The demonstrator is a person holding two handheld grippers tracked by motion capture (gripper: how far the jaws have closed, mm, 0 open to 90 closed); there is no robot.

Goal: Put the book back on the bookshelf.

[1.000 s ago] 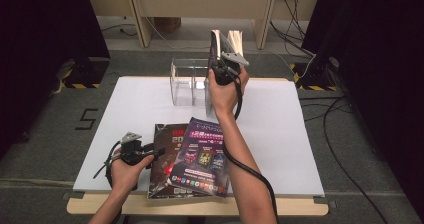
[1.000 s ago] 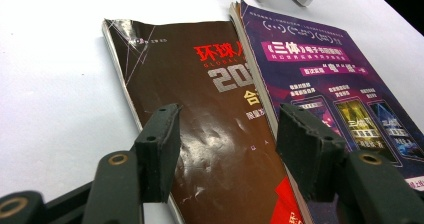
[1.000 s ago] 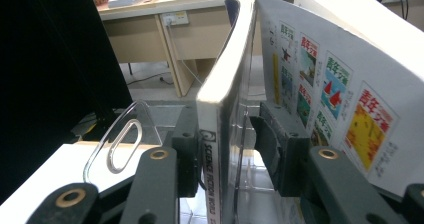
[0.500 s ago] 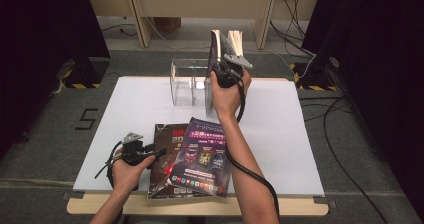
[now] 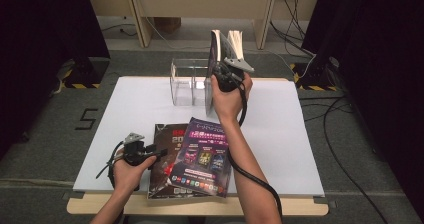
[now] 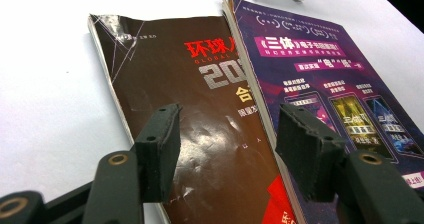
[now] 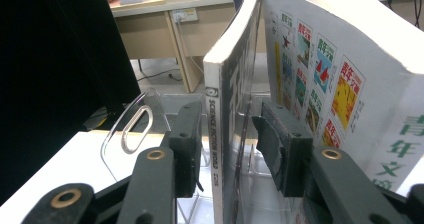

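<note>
A clear acrylic rack point(image 5: 186, 83) stands at the back of the white table point(image 5: 300, 134). Two magazines stand upright in it: a dark one point(image 5: 214, 51) and a white one point(image 5: 235, 37). My right gripper point(image 5: 226, 73) is at them, open. In the right gripper view its jaws straddle the dark magazine's spine point(image 7: 215, 134), with a gap to the right pad, and the white magazine point(image 7: 340, 84) stands just to the right. Near the front edge, my left gripper point(image 5: 150, 153) hovers open over a flat brown magazine point(image 6: 200, 134), partly overlapped by a purple one point(image 6: 320, 79).
The rack's clear side wall with a slot handle point(image 7: 131, 129) stands left of the held spot. Black curtains hang on both sides, and desks and cables lie behind the table. Bare white tabletop point(image 5: 135, 104) stretches to the left and right of the rack.
</note>
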